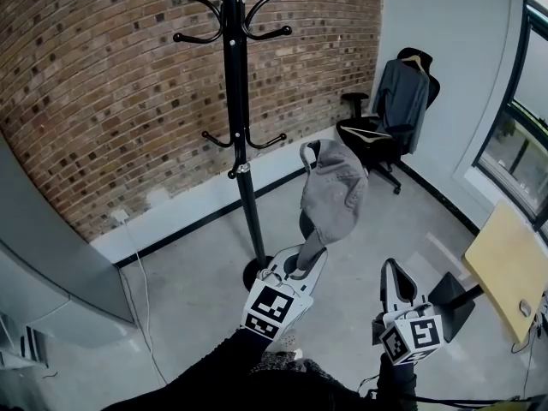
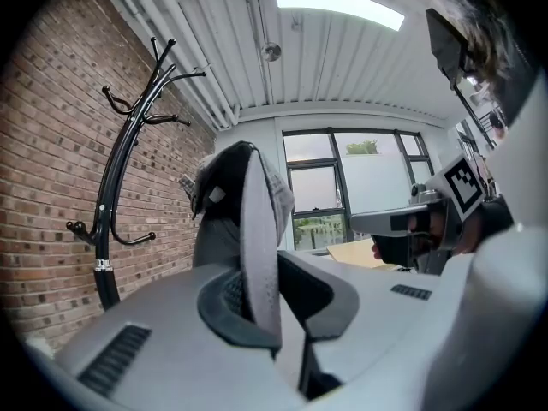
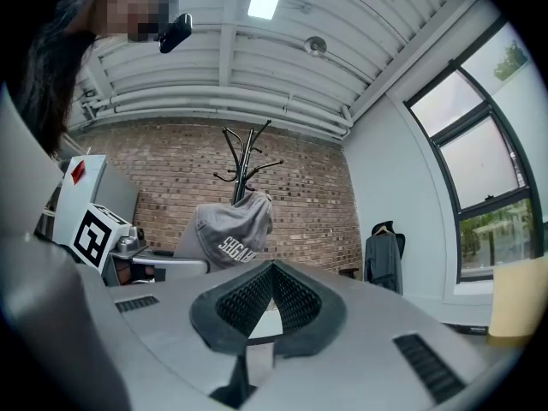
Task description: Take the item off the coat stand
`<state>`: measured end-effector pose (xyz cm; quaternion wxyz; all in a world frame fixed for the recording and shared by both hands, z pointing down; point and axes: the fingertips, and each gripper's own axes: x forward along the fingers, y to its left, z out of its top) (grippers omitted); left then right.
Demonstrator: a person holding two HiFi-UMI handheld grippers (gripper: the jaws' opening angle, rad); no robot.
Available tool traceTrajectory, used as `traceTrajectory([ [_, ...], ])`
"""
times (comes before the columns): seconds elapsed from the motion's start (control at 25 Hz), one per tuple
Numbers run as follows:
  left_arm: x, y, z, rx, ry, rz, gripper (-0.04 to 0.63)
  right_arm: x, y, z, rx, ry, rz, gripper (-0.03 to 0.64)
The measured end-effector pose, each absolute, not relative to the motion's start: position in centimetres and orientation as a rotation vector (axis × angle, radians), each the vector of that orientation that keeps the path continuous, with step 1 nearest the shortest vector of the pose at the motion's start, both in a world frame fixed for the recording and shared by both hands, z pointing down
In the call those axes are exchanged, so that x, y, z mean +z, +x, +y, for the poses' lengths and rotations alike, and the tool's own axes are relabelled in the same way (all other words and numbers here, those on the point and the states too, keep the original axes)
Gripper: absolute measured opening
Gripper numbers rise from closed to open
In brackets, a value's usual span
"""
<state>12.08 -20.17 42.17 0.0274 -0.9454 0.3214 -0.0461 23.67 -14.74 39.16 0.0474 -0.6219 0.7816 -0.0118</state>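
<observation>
A grey cap hangs in the air to the right of the black coat stand, clear of its hooks. My left gripper is shut on the cap's lower edge, below and right of the pole. In the left gripper view a strip of the cap is pinched between the jaws of my left gripper, with the coat stand off to the left. My right gripper is shut and empty, low and to the right of the cap. In the right gripper view the cap hangs in front of the coat stand.
A black office chair with a dark jacket on it stands in the far right corner. A light wooden table top is at the right, a grey cabinet at the left. A brick wall runs behind the stand.
</observation>
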Motion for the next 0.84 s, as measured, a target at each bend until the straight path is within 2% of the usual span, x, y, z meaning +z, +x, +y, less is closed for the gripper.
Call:
traceTrajectory([
  [0.84, 41.95, 11.75, -19.29, -0.133, -2.925, 0.979, 0.028, 39.9, 24.11, -13.75, -0.004, -1.956, 2.395, 0.008],
])
